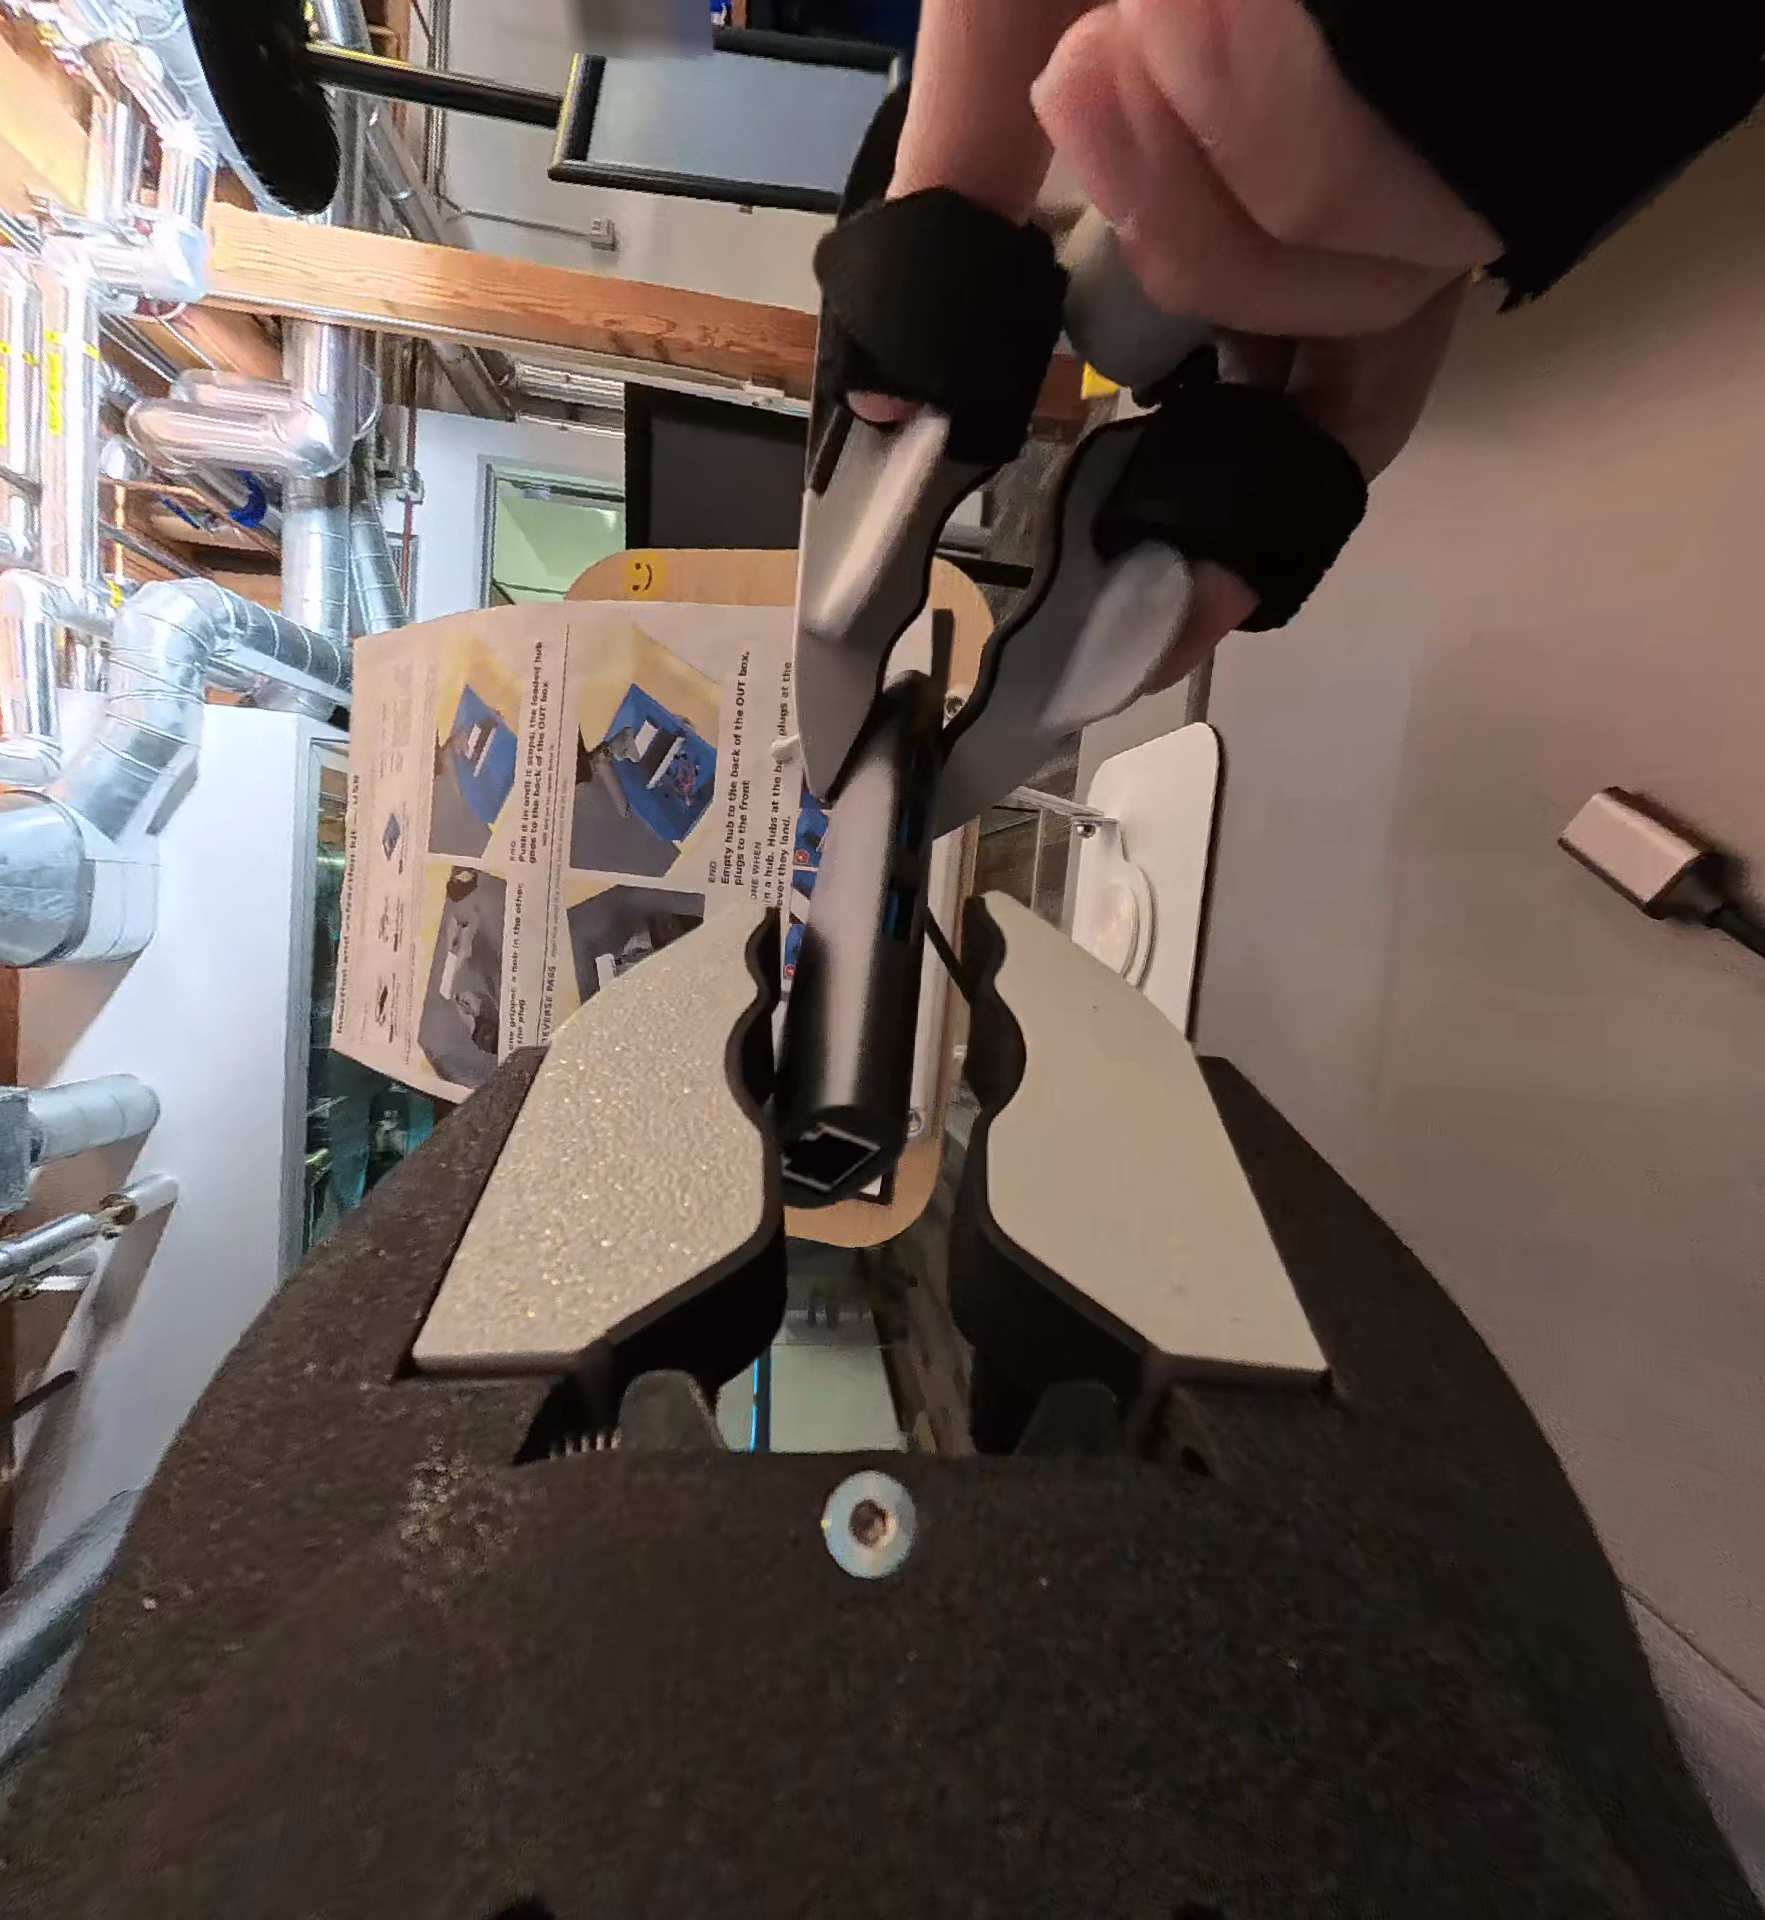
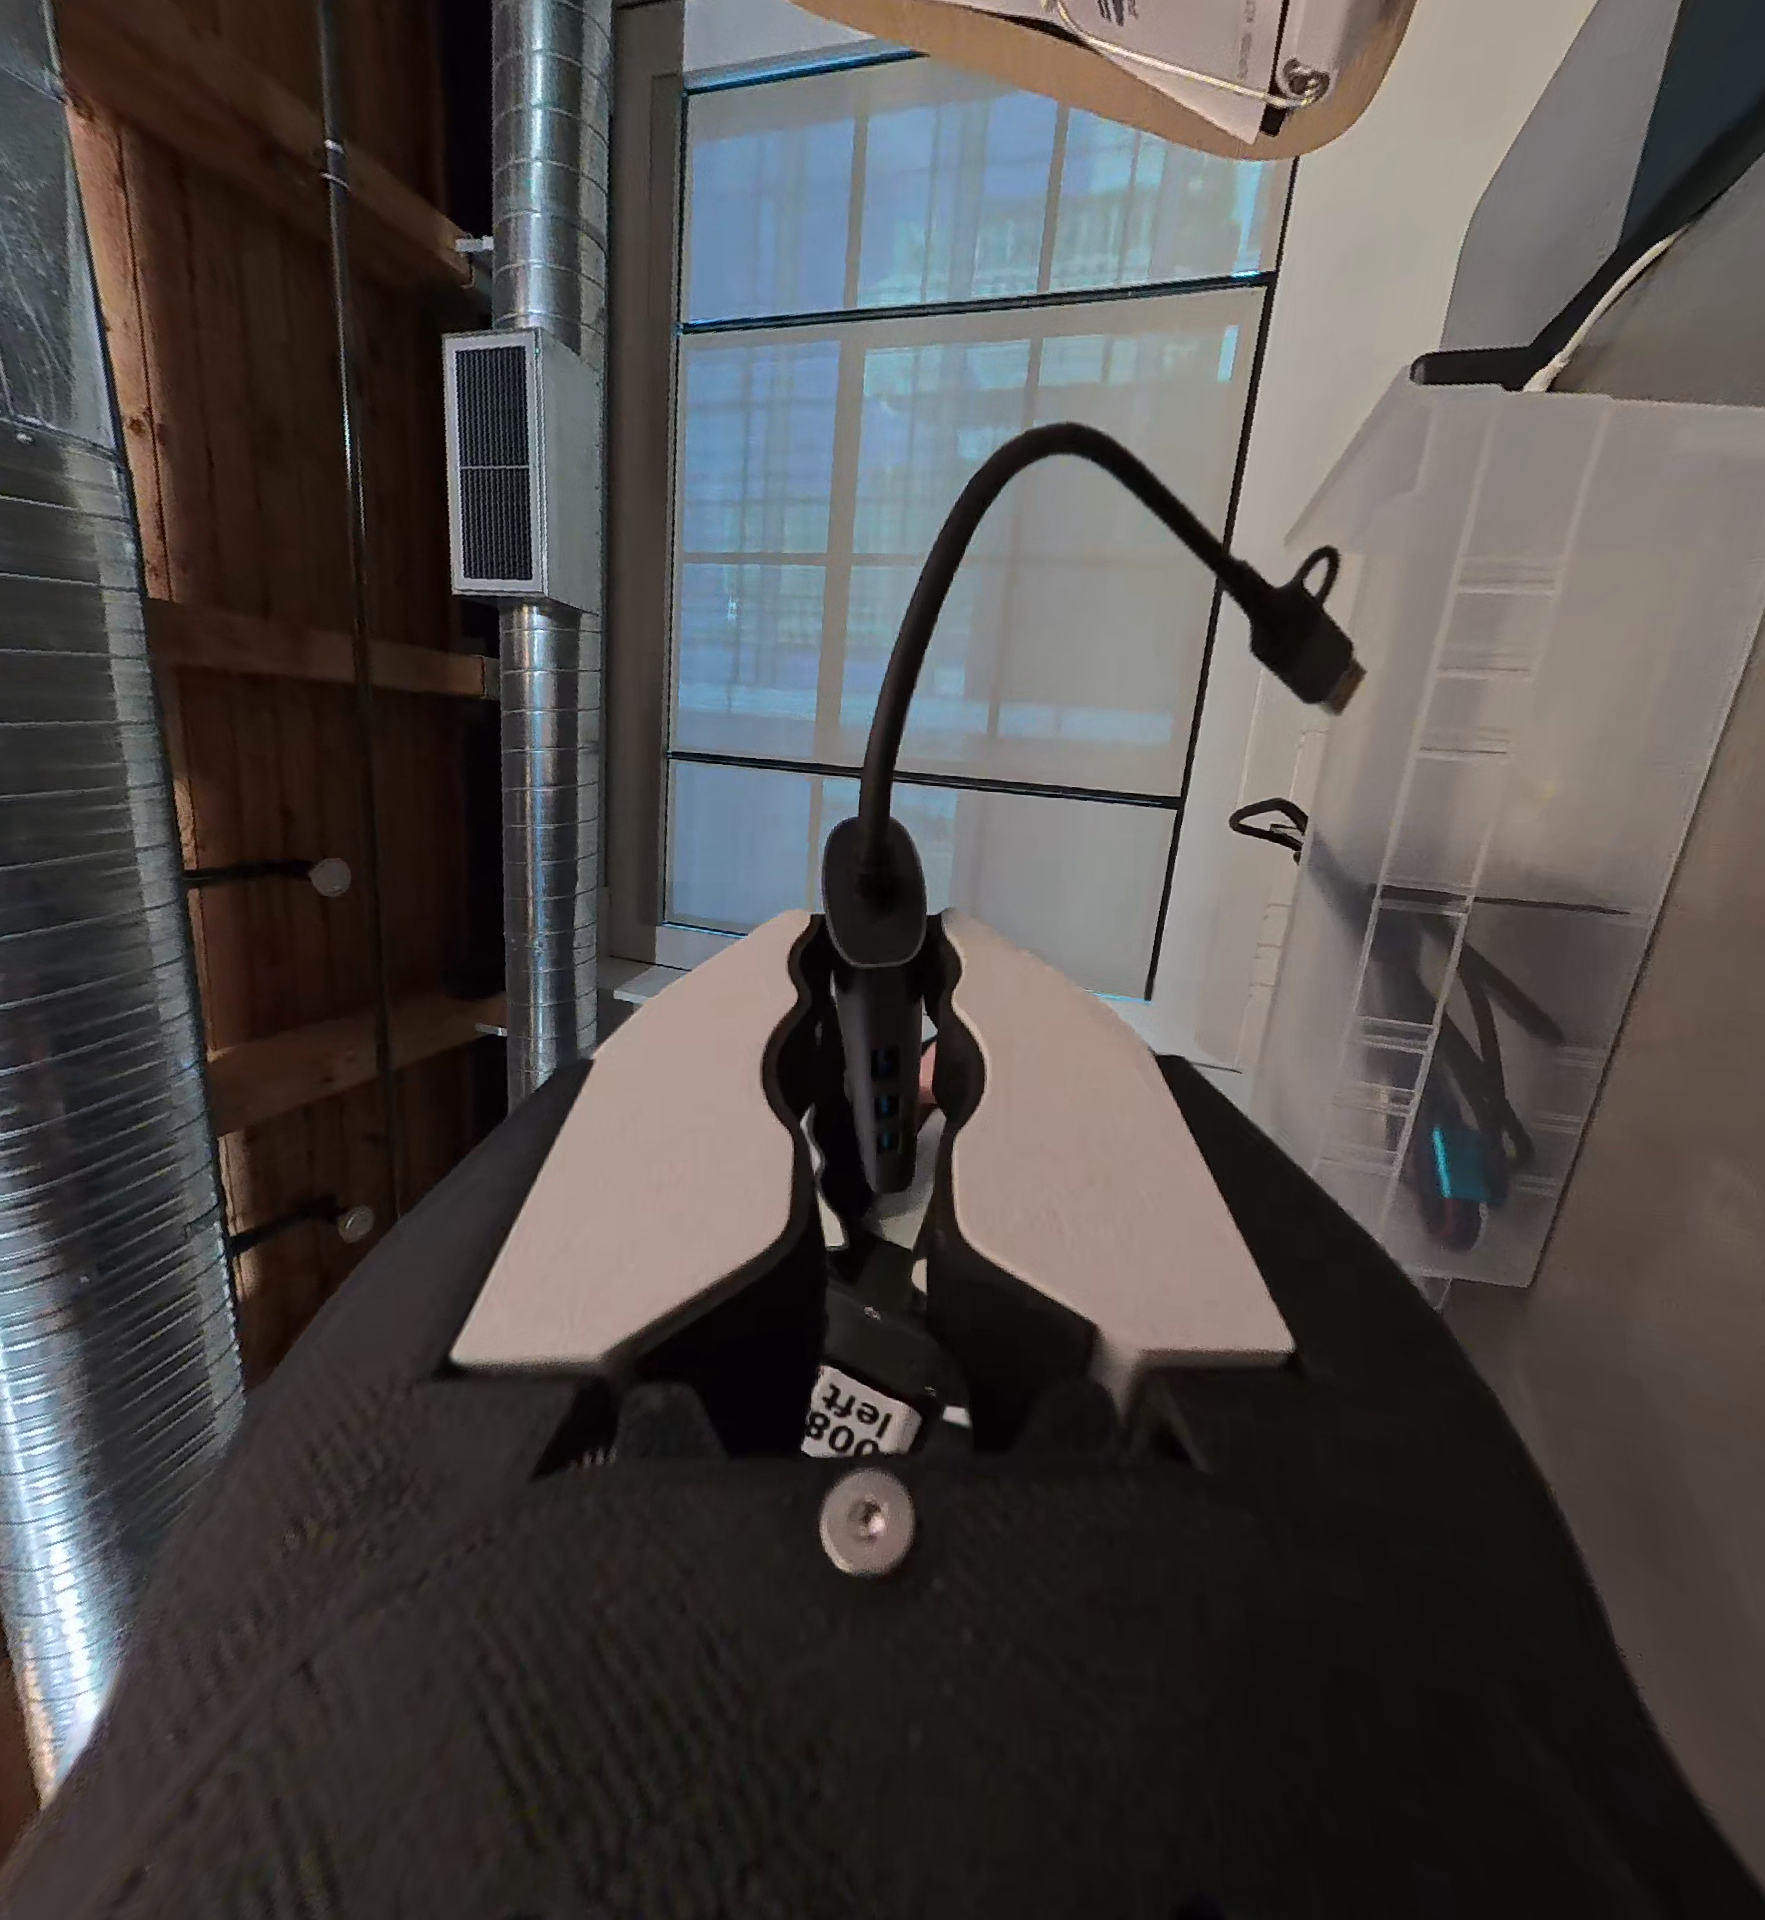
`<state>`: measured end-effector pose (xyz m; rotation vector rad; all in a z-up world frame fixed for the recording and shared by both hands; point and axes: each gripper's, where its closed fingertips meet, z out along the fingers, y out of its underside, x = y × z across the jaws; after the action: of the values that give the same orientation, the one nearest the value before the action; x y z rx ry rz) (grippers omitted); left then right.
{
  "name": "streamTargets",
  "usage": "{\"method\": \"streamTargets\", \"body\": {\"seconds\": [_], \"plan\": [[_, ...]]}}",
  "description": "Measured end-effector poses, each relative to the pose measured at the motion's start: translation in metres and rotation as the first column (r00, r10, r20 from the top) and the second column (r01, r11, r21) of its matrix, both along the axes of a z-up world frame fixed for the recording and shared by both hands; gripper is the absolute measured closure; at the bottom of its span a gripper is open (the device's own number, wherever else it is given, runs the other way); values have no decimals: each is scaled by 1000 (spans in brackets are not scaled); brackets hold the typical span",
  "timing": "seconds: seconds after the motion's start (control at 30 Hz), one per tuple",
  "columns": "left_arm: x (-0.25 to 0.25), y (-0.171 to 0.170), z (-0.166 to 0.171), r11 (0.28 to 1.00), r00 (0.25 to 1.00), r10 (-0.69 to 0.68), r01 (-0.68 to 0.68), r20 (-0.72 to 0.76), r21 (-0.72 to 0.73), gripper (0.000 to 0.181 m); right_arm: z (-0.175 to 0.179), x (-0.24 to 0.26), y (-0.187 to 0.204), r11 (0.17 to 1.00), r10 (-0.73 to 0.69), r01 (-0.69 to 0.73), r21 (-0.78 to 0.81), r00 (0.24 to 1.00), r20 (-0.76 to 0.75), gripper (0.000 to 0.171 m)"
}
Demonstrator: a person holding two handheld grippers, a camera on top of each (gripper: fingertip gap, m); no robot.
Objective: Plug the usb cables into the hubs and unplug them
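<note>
- My right tongs [image 2: 878, 925] are clamped narrow on the hub [image 2: 873, 894], gripping it near the end where its short lead [image 2: 919, 623] comes out. The lead arcs up and its plug [image 2: 1309, 655] hangs free.
- The hub is in the air, off the counter [image 1: 1480, 1143]. Its blue ports face sideways in the gap between the right fingers.
- My left tongs [image 1: 873, 914] stand part open around the hub's other end. One finger [image 1: 649, 1091] seems to touch the hub's side and the other [image 1: 1117, 1091] is apart from it, so they have hold of nothing yet.
- As I judge it, the step is to take the hub in the left tongs.
- I should centre the hub between the left fingers first and close on its flat faces, not on a corner, so it does not twist.
- The port side must be left uncovered, or no cable can go in.
- The right tongs should let go only once the left grip is firm.
- A loose silver plug [image 1: 1636, 857] with a black cable lies on the counter, well apart. It looks like the next one to fetch.
</note>
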<state>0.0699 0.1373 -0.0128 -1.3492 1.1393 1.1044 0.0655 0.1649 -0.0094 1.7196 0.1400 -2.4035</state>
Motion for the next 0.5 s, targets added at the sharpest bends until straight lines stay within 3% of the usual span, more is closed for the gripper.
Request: {"method": "streamTargets", "body": {"seconds": [0.3, 0.5], "plan": [[-4, 9, -6, 999, 996, 17, -14, -83, 30, 161, -6, -3, 1, 999, -12, 11, 32, 999, 36, 154], [-14, 9, 0, 997, 997, 67, -69, 43, 38, 163, 3, -3, -2, 967, -16, 11, 253, 1000, 21, 146]]}}
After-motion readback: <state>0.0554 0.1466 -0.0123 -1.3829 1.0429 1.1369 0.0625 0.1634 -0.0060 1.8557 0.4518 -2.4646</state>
